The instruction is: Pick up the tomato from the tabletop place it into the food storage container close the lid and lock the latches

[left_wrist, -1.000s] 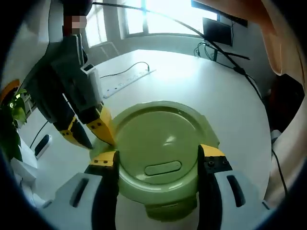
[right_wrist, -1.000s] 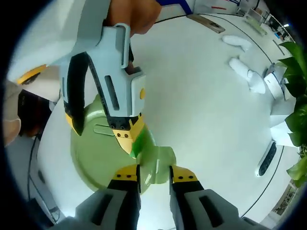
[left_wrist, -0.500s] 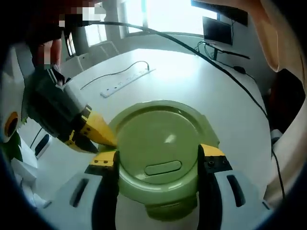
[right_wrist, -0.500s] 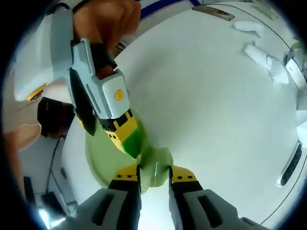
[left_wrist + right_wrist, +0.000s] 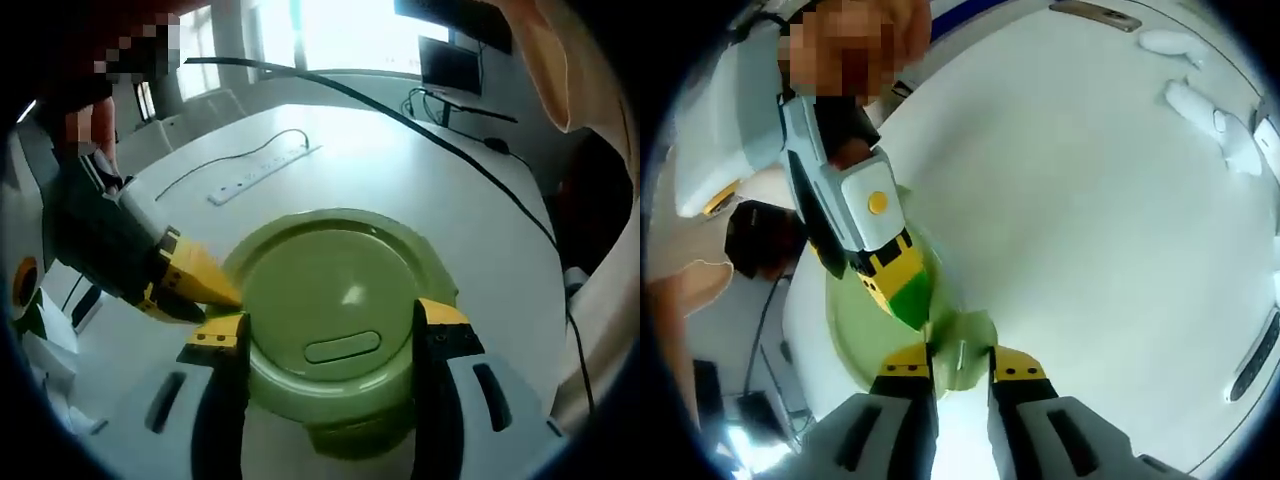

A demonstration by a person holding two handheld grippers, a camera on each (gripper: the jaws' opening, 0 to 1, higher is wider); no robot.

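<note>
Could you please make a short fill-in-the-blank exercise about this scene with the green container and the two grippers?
1. The round plastic food storage container is pale ____ in colour.
2. The left gripper has its jaws on either side of the container's ____.
3. The right gripper is shut on a side ____ of the container.
4. A white power strip lies on the white ____ behind the container.

Missing words: green; lid; latch; table

The shut lid (image 5: 325, 310) hides whatever sits inside the green container (image 5: 345, 425), and the right gripper (image 5: 960, 362) covers one latch (image 5: 962, 345).
</note>
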